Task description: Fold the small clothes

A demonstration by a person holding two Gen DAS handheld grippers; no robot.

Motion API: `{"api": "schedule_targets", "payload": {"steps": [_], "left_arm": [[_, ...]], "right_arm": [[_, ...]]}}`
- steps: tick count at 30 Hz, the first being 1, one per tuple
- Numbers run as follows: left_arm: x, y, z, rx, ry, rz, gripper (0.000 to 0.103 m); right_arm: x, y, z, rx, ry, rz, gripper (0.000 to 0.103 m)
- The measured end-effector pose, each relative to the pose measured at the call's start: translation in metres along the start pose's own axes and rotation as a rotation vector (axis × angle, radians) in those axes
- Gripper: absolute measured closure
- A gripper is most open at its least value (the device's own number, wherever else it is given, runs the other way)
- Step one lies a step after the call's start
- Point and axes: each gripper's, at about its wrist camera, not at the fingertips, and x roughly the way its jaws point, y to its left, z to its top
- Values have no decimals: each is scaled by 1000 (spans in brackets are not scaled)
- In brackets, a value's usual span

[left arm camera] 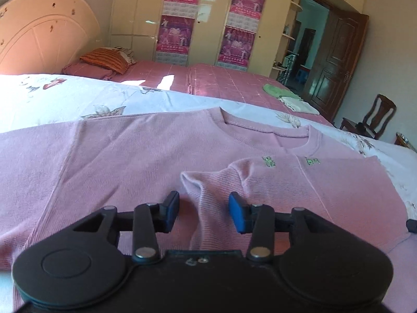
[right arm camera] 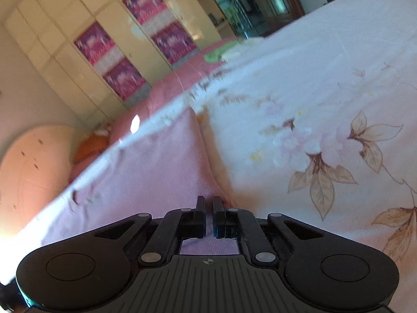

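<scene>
Left wrist view: the pink ribbed knit sweater [left arm camera: 146, 156] lies flat mid-frame on the floral white bedsheet [left arm camera: 65, 99]. The left gripper [left arm camera: 204, 212] has jaws spread around a sleeve fold; the right gripper [right arm camera: 209, 208] pinches its edge, which should be carried across smoothly.

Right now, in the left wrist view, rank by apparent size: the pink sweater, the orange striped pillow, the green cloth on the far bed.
1. pink sweater, by far the largest, though nearest the camera.
2. orange striped pillow.
3. green cloth, slightly smaller; both lie far off, so that ranking is unsure.
</scene>
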Motion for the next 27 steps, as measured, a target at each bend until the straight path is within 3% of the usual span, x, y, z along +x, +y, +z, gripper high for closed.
{"api": "schedule_targets", "payload": {"steps": [2, 4, 7, 10, 12, 13, 18, 20, 22, 23, 24, 25, 26, 27], "left_arm": [[-17, 12, 1, -57, -33, 15, 55], [-32, 20, -2, -100, -54, -36, 56], [-29, 17, 1, -110, -21, -97, 51], [-2, 4, 9, -58, 48, -44, 52], [10, 0, 10, -32, 50, -44, 67], [13, -1, 11, -24, 47, -68, 100], [-11, -7, 28, 15, -117, -71, 98], [-5, -4, 28, 14, -97, -54, 98], [13, -4, 22, 41, -6, -49, 97], [22, -5, 15, 65, 49, -40, 93], [17, -5, 14, 67, 23, -35, 90], [10, -5, 15, 61, 21, 10, 71], [-3, -6, 15, 55, -24, 56, 58], [-19, -6, 13, 42, -98, 79, 56]], "right_arm": [[-12, 6, 0, -41, -29, -6, 103], [-26, 11, -4, -95, -69, 22, 103], [-24, 14, -11, -125, -60, 30, 103], [-10, 10, -16, -87, -40, 28, 103], [-1, 9, -17, -72, -29, 21, 103], [3, 9, -18, -70, -15, 15, 103], [-2, 11, -12, -88, -23, 17, 103], [3, 10, -12, -104, -8, 10, 103], [7, 7, -13, -109, -6, 9, 103], [7, 7, -12, -114, -4, 8, 103], [7, 7, -11, -111, 0, 8, 103], [4, 6, -8, -102, -5, 10, 103], [-1, 7, -7, -105, -22, 18, 103], [-8, 9, -6, -122, -49, 27, 103]]}}
